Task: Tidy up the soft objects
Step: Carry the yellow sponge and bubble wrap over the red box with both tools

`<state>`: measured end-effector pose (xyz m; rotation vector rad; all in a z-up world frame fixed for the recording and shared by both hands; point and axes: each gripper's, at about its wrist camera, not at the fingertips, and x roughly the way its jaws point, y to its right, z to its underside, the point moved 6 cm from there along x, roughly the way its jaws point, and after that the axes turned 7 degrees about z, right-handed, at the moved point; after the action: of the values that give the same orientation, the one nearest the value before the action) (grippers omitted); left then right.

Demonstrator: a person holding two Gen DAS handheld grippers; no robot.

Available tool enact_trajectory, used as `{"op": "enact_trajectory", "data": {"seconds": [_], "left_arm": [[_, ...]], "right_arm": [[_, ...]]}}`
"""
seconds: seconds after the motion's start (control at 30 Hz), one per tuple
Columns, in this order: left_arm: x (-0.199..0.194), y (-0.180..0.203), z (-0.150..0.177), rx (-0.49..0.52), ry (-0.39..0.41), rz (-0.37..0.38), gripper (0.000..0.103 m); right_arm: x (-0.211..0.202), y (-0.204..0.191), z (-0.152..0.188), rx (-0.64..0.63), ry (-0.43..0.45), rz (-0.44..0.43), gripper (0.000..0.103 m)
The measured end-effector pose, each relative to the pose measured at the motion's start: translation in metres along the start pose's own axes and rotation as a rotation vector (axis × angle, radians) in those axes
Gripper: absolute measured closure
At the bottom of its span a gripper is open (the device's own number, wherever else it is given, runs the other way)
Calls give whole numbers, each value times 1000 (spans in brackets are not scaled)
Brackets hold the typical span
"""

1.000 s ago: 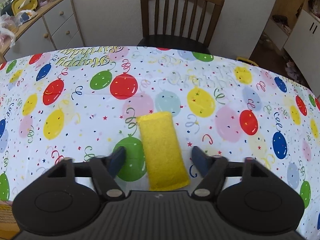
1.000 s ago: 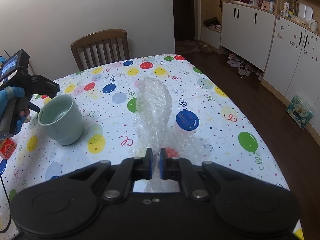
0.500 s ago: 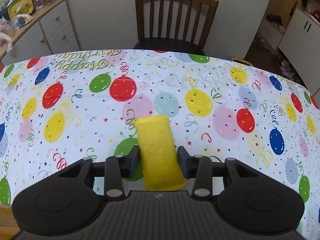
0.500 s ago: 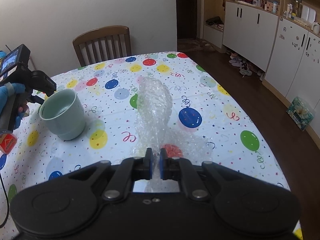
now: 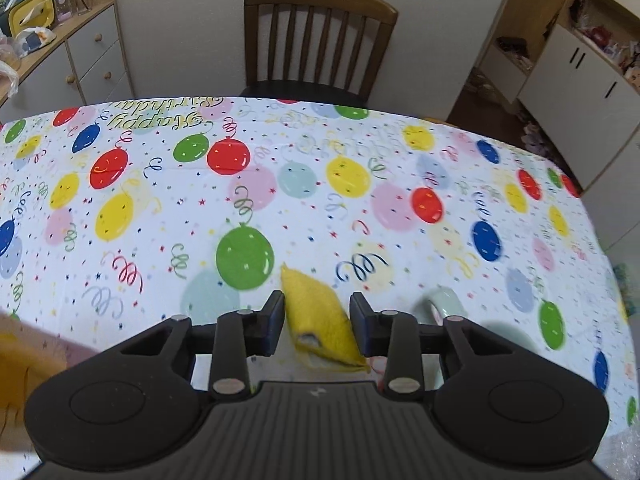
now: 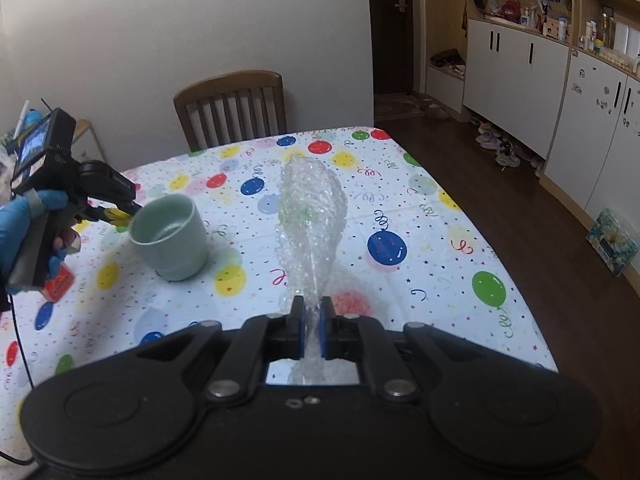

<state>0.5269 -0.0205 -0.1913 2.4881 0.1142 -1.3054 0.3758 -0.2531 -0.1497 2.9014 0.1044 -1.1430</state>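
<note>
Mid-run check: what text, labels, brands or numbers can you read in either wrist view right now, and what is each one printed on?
"Happy Birthday": script print on the balloon tablecloth, seen upside down from the left wrist view; a fainter repeat farther right is too pale to read.
Orange packet beside the mint cup: markings blurred.
Screen on the left gripper: too small to read.
Shelf items and cabinet stickers: too small.

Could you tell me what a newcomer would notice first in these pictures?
Probably the balloon tablecloth covering the whole table. Next, the bubble wrap standing up from the right gripper, whose jaws are shut on it. Then the yellow pouch between the left gripper fingers, lifted beside the green cup at the table's left side.
</note>
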Motion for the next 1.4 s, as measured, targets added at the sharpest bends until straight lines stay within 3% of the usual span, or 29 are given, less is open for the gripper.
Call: {"op": "enact_trajectory", "data": {"seconds": [0.1, 0.47, 0.63, 0.77, 1.1, 1.4], "left_arm": [[-17, 2, 5, -4, 9, 25, 78], [-88, 11, 34, -8, 36, 114, 79], [-136, 14, 54, 41, 77, 137, 79], [-170, 2, 67, 15, 111, 148, 79], [-248, -66, 87, -82, 208, 111, 79], [-297, -152, 96, -142, 289, 44, 79]], "right_arm": [[-13, 3, 0, 7, 8, -19, 97], [-55, 1, -1, -3, 44, -100, 97], [-74, -9, -4, -31, 47, -169, 97], [-90, -26, -7, -78, 52, -237, 97], [-124, -122, -20, -260, 68, -491, 97], [-137, -233, -35, -390, 75, -617, 97]]}}
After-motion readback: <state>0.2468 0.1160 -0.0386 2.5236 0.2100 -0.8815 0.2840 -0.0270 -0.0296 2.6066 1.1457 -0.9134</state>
